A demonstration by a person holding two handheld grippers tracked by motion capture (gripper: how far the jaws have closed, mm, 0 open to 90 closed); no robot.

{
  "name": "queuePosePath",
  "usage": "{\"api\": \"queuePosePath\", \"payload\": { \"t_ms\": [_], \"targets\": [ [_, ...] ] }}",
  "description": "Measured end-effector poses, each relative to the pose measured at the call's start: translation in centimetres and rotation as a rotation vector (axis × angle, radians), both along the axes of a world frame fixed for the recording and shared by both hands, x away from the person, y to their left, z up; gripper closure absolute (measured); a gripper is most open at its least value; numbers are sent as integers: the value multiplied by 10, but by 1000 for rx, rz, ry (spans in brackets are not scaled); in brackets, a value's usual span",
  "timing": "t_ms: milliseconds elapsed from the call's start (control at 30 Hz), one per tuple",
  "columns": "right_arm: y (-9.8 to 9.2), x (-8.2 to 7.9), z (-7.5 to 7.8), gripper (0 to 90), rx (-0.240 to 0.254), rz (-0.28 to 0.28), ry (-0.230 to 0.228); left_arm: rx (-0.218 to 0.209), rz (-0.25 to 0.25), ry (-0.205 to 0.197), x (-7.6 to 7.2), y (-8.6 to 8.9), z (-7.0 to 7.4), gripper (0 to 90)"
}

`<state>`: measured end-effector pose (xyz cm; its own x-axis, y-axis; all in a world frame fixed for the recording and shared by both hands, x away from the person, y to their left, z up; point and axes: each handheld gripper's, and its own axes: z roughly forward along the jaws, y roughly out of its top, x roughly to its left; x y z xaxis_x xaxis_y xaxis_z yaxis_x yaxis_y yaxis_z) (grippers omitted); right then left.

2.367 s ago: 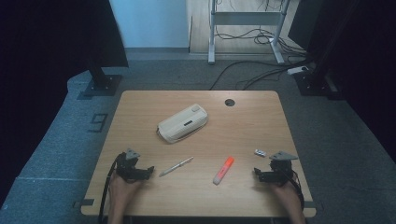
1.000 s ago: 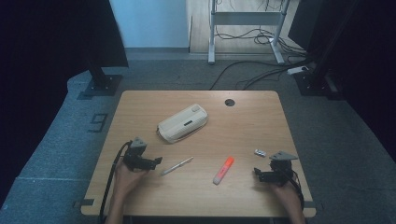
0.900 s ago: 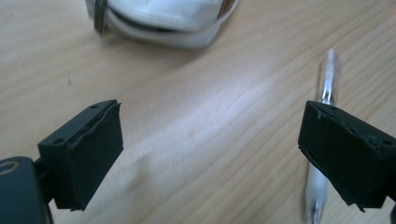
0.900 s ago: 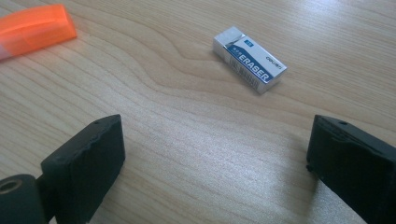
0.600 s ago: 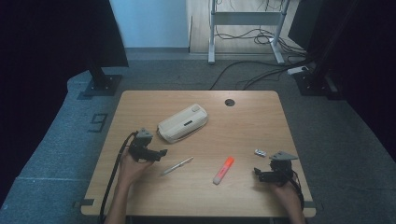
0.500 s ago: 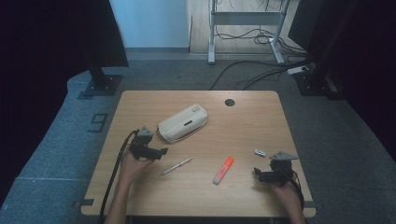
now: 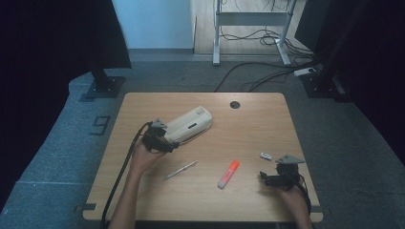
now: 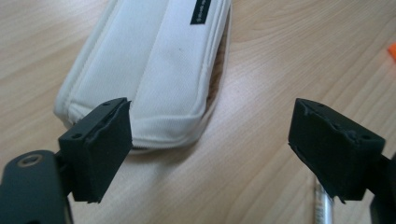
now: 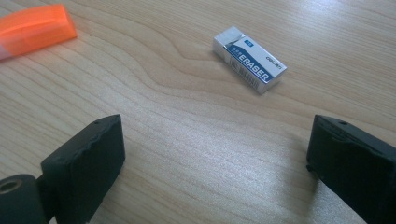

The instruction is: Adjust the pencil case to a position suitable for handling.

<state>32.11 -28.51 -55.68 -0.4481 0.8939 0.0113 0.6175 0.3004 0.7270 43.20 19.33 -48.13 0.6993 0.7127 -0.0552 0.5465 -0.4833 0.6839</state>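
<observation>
L gripper [image 8: 210, 149] jaws wide, just been closing a bit, empty, at near end of white pencil case [image 8: 154, 60], case's long axis diagonal, far end toward table's rear right.

High view looks down on the whole table [image 7: 143, 200]; each gripper view skims the wood close-up; the orange highlighter [image 7: 229, 173] appears in all three.
</observation>
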Motion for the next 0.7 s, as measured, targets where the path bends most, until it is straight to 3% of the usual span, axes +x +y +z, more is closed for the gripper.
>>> {"api": "queuePosePath", "payload": {
  "t_ms": [67, 200, 267, 333, 433, 467, 567, 700],
  "targets": [
    [0, 0, 0, 41, 0, 0, 0, -12, -6, 10, 3, -1, 1, 144],
    [0, 0, 0, 41, 0, 0, 0, 16, -12, 6, 9, -9, 2, 147],
    [0, 0, 0, 41, 0, 0, 0, 6, -15, 15, 13, -11, 2, 155],
    [0, 0, 0, 41, 0, 0, 0, 38, -18, 17, 19, -16, 1, 159],
    [0, 0, 0, 41, 0, 0, 0, 18, -22, 9, 22, -18, 1, 169],
    [0, 0, 0, 41, 0, 0, 0, 16, -24, 30, 26, -20, 0, 175],
    [0, 0, 0, 41, 0, 0, 0, 37, -31, 28, 30, -23, -2, 185],
    [0, 0, 0, 41, 0, 0, 0, 20, -44, 48, 38, -29, -4, 201]
  ]
}}
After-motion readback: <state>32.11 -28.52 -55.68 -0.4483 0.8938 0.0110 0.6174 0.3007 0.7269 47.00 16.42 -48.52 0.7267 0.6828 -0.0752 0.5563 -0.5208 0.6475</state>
